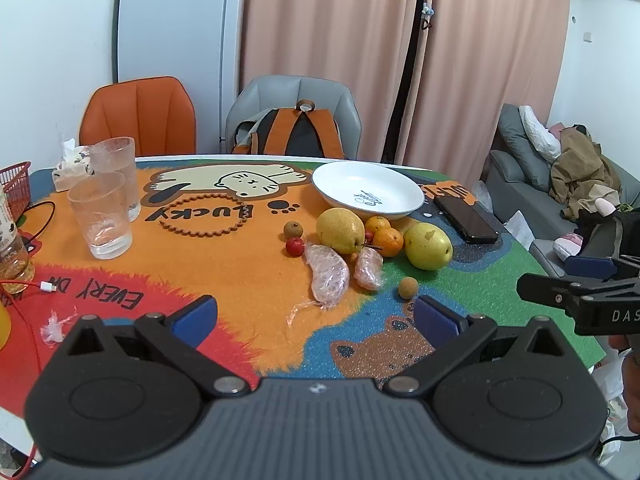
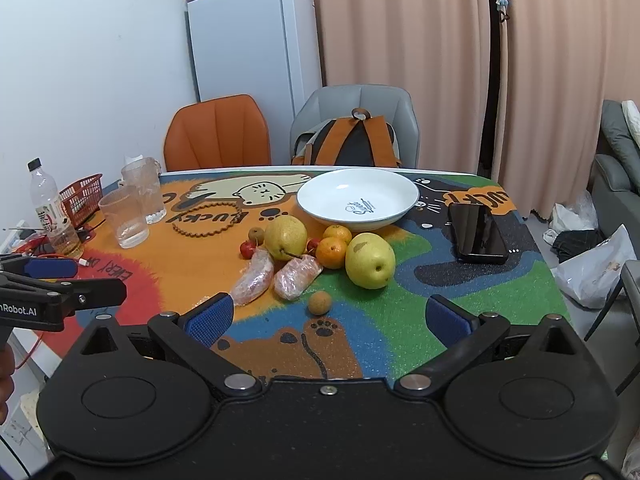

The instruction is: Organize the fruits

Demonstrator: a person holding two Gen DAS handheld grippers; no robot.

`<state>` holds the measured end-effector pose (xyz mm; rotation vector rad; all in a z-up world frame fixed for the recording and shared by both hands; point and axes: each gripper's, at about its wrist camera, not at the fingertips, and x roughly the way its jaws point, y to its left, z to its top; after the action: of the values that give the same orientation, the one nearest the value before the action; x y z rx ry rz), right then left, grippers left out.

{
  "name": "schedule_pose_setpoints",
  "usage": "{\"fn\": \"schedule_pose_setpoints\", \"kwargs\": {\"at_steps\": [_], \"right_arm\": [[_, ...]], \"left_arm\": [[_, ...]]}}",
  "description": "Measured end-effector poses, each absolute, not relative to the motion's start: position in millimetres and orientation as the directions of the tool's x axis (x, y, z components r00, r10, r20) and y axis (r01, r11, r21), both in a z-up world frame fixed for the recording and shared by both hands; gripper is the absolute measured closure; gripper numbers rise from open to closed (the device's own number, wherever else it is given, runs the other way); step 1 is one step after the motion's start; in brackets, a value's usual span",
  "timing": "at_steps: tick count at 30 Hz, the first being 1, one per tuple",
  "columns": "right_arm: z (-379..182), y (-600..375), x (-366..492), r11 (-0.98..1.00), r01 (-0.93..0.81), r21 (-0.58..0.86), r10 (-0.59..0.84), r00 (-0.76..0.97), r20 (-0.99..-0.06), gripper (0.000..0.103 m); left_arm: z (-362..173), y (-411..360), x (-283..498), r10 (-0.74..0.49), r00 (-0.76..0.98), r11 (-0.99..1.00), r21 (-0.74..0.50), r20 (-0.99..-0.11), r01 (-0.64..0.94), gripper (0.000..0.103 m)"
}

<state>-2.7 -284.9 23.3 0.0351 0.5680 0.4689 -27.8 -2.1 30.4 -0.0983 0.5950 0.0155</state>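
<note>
A white plate stands empty at the table's far side. In front of it lie two yellow pears, two small oranges, red cherries, two brown longans and two plastic-wrapped pink fruit pieces. My left gripper is open above the near table edge, short of the fruit. My right gripper is open too, nothing between its fingers, just before the near longan.
A black phone lies right of the plate. Two glass tumblers, a red basket, a bottle and cables sit at the left. Two chairs with a backpack stand behind the table.
</note>
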Motion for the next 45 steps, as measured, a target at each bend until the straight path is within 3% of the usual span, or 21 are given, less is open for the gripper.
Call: {"fn": "schedule_pose_setpoints", "kwargs": {"at_steps": [17,29,37,41,45], "right_arm": [[0.3,-286.4,54.6,0.852,-0.445,0.277,0.521,0.659,-0.542,0.000],[-13.0,-285.9,99.1,0.856,-0.427,0.293,0.514,0.628,-0.584,0.010],[-26.6,-284.3,126.3,0.854,-0.422,0.306,0.515,0.595,-0.617,0.018],[-34.8,-280.0,133.8,0.838,-0.435,0.329,0.537,0.552,-0.638,0.031],[-41.4,-272.9,140.9,0.835,-0.446,0.323,0.538,0.534,-0.652,0.032]], "left_arm": [[17.3,8.0,30.0,-0.056,0.808,0.987,-0.152,-0.587,-0.042,0.000],[7.2,9.0,75.3,-0.103,0.797,0.981,-0.196,-0.595,-0.019,0.002],[-5.4,15.7,110.8,-0.129,0.764,0.972,-0.232,-0.632,-0.028,0.018],[-16.2,14.6,125.0,-0.131,0.742,0.973,-0.229,-0.658,-0.031,0.024],[-31.1,11.9,139.0,-0.147,0.710,0.973,-0.231,-0.689,-0.022,0.032]]}}
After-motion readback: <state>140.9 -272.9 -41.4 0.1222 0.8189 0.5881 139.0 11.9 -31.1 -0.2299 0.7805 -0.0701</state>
